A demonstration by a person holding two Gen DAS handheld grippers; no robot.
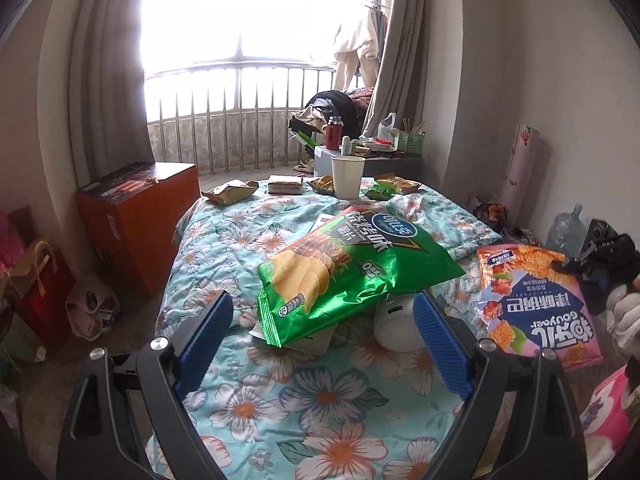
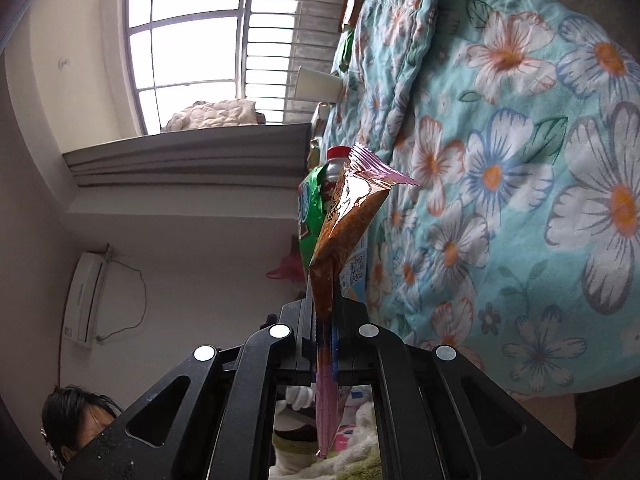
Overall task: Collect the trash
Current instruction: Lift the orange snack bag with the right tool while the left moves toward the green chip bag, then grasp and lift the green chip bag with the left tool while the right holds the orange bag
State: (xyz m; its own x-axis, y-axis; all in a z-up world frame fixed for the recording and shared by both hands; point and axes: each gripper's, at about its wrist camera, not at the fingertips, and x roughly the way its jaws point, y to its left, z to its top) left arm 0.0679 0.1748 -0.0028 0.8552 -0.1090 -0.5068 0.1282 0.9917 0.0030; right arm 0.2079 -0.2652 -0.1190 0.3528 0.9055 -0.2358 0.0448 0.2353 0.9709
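Left wrist view: left hand-held gripper (image 1: 322,334) wide open, nothing between the blue pads, hovering low over the floral bed quilt (image 1: 248,392). Green chip bag (image 1: 348,276) directly ahead and just beyond the fingertips, long axis running diagonally from near-left to far-right, near end propped on a white object (image 1: 394,322) beside the right-side finger. Pink snack bag (image 1: 536,300) off to the right, pinched at its far edge by the right hand-held gripper (image 1: 576,266). Paper cup (image 1: 347,176) and small wrappers (image 1: 230,192) well apart at the far end of the bed. Judged: left hand nearer the green bag. Right wrist view, rolled sideways: right hand-held gripper (image 2: 326,332) clamped shut on the pink snack bag (image 2: 344,224), bag standing out along the fingers, edge-on; green chip bag (image 2: 310,216) just behind it.
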